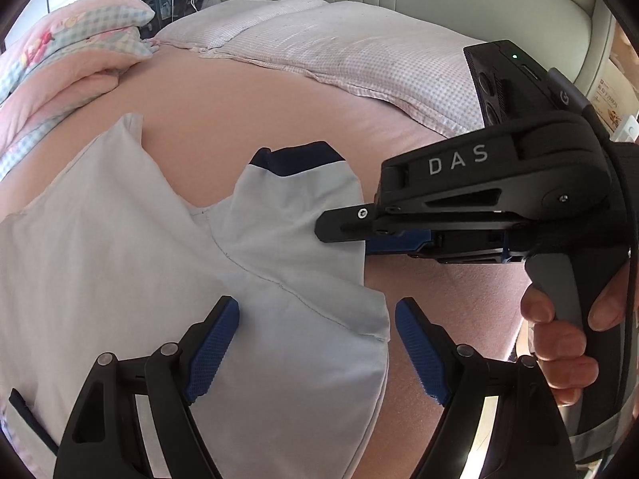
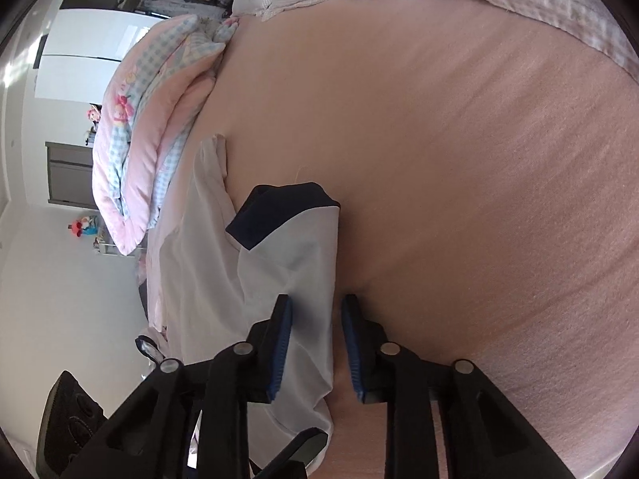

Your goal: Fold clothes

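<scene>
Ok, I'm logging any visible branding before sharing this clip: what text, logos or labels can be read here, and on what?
"DAS" in white letters on the black body of the right gripper, seen from the left wrist view.
"G", a single letter on the grey band behind the camera module on that gripper.
Print on the box by the bed's edge: too small and blurred to read.
The right wrist view shows no readable text.

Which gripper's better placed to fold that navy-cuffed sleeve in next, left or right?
Right. The right gripper already straddles the sleeve edge, fingers partly closed around the fabric. The left gripper is wide open over the shirt shoulder, gripping nothing.
</scene>
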Motion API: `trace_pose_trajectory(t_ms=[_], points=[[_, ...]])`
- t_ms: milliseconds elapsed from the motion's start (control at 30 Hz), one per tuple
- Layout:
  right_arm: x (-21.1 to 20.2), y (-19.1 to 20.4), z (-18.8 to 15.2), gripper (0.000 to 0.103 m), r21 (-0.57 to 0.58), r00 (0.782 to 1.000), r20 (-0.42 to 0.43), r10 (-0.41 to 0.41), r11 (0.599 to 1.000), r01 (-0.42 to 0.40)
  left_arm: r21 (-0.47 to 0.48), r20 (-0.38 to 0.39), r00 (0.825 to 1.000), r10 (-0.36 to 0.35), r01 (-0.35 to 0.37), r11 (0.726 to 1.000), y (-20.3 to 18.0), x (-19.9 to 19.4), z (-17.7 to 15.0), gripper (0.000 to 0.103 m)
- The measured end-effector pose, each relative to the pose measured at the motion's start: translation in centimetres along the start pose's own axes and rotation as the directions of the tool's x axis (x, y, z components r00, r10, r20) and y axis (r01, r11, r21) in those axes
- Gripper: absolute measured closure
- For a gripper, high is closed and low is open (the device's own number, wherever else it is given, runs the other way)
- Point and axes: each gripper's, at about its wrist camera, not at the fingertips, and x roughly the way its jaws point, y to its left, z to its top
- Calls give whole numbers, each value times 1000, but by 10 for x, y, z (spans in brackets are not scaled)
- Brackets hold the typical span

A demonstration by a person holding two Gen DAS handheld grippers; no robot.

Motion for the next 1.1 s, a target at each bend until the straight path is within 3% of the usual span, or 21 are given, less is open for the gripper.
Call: trace_pose_trajectory(t_ms=[167, 600, 900, 933, 1100], points=[[-5, -4, 0, 96, 20, 1000, 23, 18, 1000, -19, 22, -3, 1000, 21, -20, 1000, -5, -1, -8, 23], [-32, 36, 1, 96, -100, 998, 39, 47, 994, -43, -12, 50, 998, 24, -23, 1000, 3, -5, 0, 23], [-38, 38, -2, 96, -85, 996, 35, 83, 993, -80, -47, 64, 998, 28, -25, 999, 25, 1, 2, 24], [-38, 39, -3, 96, -85, 995, 32, 93, 992, -90, -51, 64, 998, 28, -25, 998, 28, 2, 2, 26], [-40, 39, -6, 96, -61, 989, 28, 143, 988, -141, -70, 65, 997, 32, -27, 997, 43, 7, 3, 62]])
